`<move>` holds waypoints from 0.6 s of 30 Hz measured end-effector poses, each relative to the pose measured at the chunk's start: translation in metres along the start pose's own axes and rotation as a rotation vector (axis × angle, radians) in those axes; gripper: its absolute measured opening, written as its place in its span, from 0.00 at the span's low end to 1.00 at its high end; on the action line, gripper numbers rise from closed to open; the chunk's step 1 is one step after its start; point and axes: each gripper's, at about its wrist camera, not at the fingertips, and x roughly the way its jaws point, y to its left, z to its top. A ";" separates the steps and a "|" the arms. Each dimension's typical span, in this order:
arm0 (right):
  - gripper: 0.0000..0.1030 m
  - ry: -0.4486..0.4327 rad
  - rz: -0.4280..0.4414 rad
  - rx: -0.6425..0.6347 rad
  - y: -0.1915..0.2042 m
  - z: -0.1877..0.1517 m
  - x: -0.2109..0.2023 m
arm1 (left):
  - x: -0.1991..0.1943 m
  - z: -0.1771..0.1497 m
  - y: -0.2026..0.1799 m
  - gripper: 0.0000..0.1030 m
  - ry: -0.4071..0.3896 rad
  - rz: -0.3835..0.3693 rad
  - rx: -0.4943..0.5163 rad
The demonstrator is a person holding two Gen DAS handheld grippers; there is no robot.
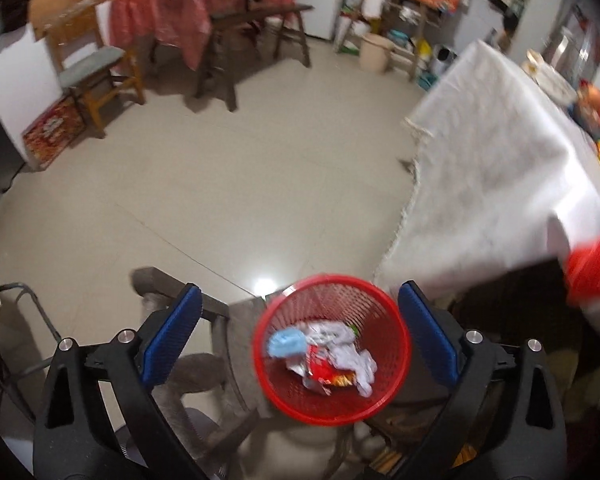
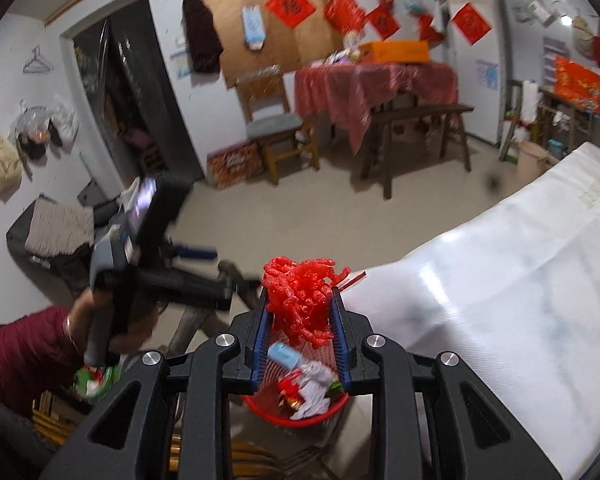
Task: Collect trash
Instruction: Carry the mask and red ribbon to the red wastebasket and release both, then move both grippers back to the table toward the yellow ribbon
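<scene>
Floor: pale glossy tiles [image 1: 228,184], with a lamp glare reflected near the basket.
Table: a white cloth [image 1: 500,184] is draped over the near table, its fringed edge hanging beside the basket.
Room: a red-clothed table [image 2: 376,80], a dark bench [image 2: 416,120] and a wooden chair [image 2: 274,128] are seen by the far wall; red paper decorations [image 2: 290,7] are hung above.
Red mesh basket [image 1: 332,350]: stood on the floor against the white cloth; crumpled wrappers [image 1: 332,358] are held inside.
Left gripper [image 1: 300,336]: spread wide, nothing held, poised over the basket.
Right gripper [image 2: 300,316]: closed narrowly on a red mesh scrap [image 2: 298,300], above the basket.
</scene>
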 end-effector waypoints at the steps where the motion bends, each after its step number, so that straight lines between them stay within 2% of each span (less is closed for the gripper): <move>1: 0.27 0.014 0.006 -0.008 0.005 0.001 0.007 | -0.003 0.003 0.004 0.93 -0.012 0.011 -0.008; 5: 0.36 0.068 0.049 -0.023 0.020 0.004 0.035 | -0.010 0.011 0.012 0.93 -0.046 0.045 -0.022; 6: 0.48 0.079 0.046 -0.023 0.023 0.005 0.040 | -0.011 0.012 0.014 0.93 -0.051 0.048 -0.025; 7: 0.53 0.073 0.042 -0.019 0.025 0.006 0.042 | -0.014 0.013 0.014 0.93 -0.056 0.051 -0.026; 11: 0.53 0.028 0.021 -0.012 0.023 0.010 0.026 | -0.023 0.014 0.008 0.93 -0.079 0.059 -0.007; 18: 0.55 -0.066 -0.051 0.050 -0.023 0.009 -0.018 | -0.035 0.015 -0.024 0.93 -0.119 0.059 0.068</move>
